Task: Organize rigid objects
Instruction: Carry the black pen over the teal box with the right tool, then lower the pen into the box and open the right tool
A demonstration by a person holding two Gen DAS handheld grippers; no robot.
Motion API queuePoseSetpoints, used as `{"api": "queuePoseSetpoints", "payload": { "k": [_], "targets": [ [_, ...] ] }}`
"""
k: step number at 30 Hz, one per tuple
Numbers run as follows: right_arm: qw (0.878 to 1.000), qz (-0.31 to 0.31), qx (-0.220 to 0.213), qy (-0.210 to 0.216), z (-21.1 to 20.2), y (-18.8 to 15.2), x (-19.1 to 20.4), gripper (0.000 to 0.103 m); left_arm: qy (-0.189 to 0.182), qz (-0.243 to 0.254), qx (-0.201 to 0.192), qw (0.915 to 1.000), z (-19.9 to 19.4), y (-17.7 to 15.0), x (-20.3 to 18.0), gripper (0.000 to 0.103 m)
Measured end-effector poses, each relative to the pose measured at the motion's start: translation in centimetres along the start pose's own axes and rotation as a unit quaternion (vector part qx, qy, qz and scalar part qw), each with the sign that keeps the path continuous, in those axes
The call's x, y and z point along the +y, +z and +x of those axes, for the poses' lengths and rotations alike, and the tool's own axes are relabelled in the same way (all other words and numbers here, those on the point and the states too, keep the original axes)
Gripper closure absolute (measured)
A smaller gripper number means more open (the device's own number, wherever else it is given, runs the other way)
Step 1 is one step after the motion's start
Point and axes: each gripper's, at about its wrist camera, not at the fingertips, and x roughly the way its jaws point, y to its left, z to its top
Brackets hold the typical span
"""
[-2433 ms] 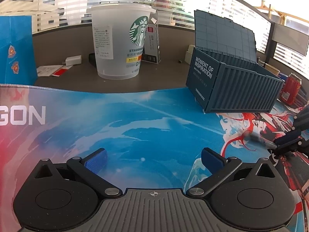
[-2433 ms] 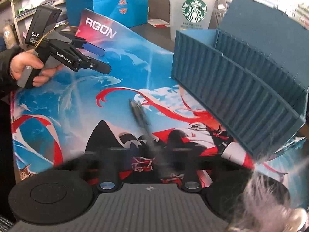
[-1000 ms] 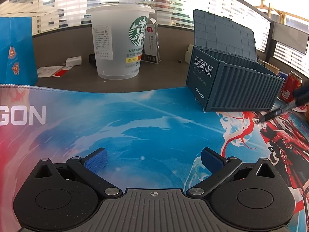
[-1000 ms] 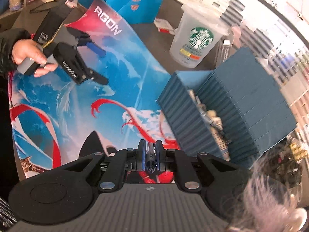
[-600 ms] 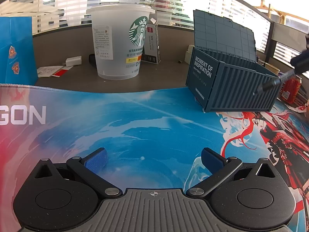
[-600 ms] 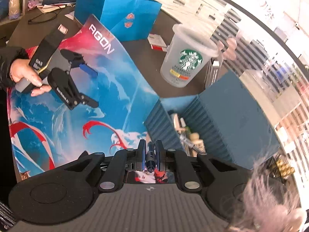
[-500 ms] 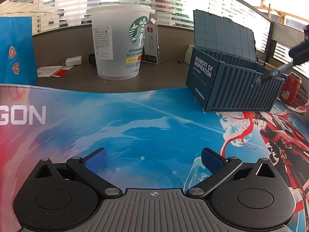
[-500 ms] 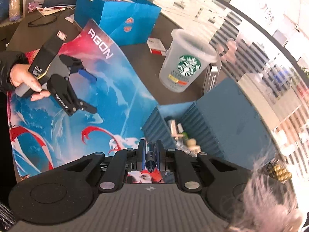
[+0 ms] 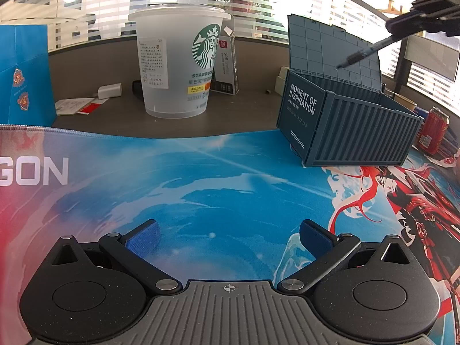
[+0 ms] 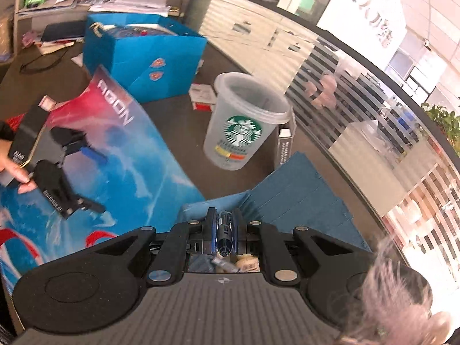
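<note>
My right gripper [image 10: 224, 230] is shut on a dark pen [image 10: 224, 234]. In the left wrist view the right gripper [image 9: 402, 26] holds the pen [image 9: 365, 51] in the air, tip down, above the open blue container box [image 9: 353, 129]. The box [image 10: 293, 198] lies just beyond and under my right jaws, lid raised, with several small items inside below the gripper. My left gripper [image 9: 228, 235] is open and empty, low over the colourful desk mat [image 9: 201, 178]. It also shows at the left of the right wrist view [image 10: 86, 178].
A large Starbucks cup [image 9: 178, 66] stands on the grey desk behind the mat. A blue paper bag [image 9: 23, 74] is at the far left. A red can [image 9: 434, 132] stands right of the box. A small carton [image 9: 228, 63] is behind the cup.
My right gripper took the pen off the mat, lifted it and carried it up over the open box. My left gripper has stayed still and open.
</note>
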Motion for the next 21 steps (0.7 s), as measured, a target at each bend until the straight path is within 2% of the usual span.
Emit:
{"api": "queuePoseSetpoints", "payload": {
  "k": [6, 10, 21],
  "targets": [
    [0.999, 0.028, -0.009, 0.012, 2.0, -0.6, -1.9, 0.093, 0.001, 0.002, 0.001, 1.0000, 0.0, 0.0, -0.1, 0.000],
    [0.997, 0.074, -0.019, 0.029, 3.5, -2.0, -3.6, 0.093, 0.001, 0.002, 0.001, 1.0000, 0.0, 0.0, -0.1, 0.000],
    [0.981, 0.184, -0.030, 0.058, 7.1, -6.9, -6.9, 0.093, 0.002, 0.002, 0.001, 1.0000, 0.0, 0.0, -0.2, 0.000]
  ]
}}
